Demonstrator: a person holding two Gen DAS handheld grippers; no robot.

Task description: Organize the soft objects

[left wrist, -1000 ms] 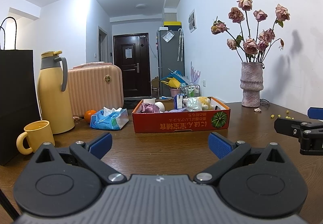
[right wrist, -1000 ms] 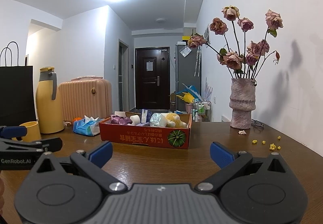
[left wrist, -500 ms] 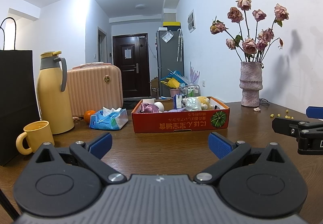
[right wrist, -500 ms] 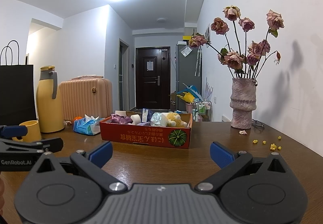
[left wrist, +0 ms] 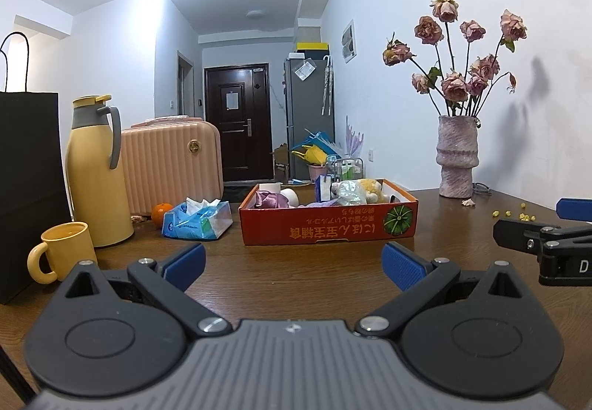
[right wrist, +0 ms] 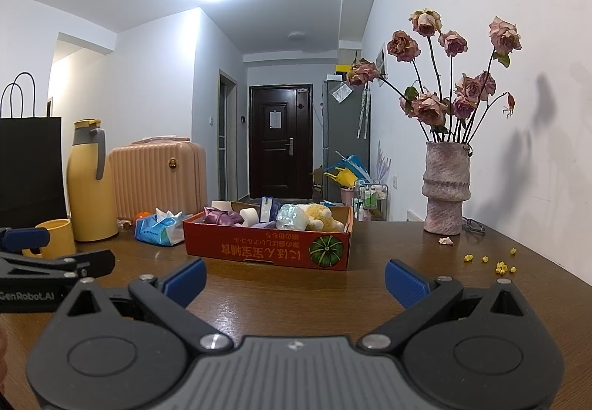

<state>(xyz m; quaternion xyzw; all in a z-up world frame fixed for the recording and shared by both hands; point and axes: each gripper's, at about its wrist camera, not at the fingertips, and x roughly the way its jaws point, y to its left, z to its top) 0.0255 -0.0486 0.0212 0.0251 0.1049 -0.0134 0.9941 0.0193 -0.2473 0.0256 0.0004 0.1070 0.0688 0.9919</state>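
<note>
Hovering low over the desk [left wrist: 296, 284], the left tongs [left wrist: 292, 260] and the right tongs [right wrist: 294, 278] are both spread wide with nothing between their blue pads, side by side and well short of the goods. Straight ahead of both sits a red cardboard box [left wrist: 327, 227] printed with a green pumpkin; in it lie the soft things: a purple cloth bundle [right wrist: 224, 217], a white roll [right wrist: 248, 214], a shiny wrapped packet [right wrist: 292, 217] and a yellow plush toy [right wrist: 325, 217], crowded together near the far wall. Ahead and to the left of the left tongs, just beside the box, a blue tissue pack [left wrist: 198, 219] lies on the desk with an orange [left wrist: 161, 213] behind it. This layout suits two stages equally: soft items gathered in the box with little left outside, or a box about to be sorted. Any further grasp calls for reaching forward over the box's near wall and closing gently, since cloth and plush yield and slip.
</note>
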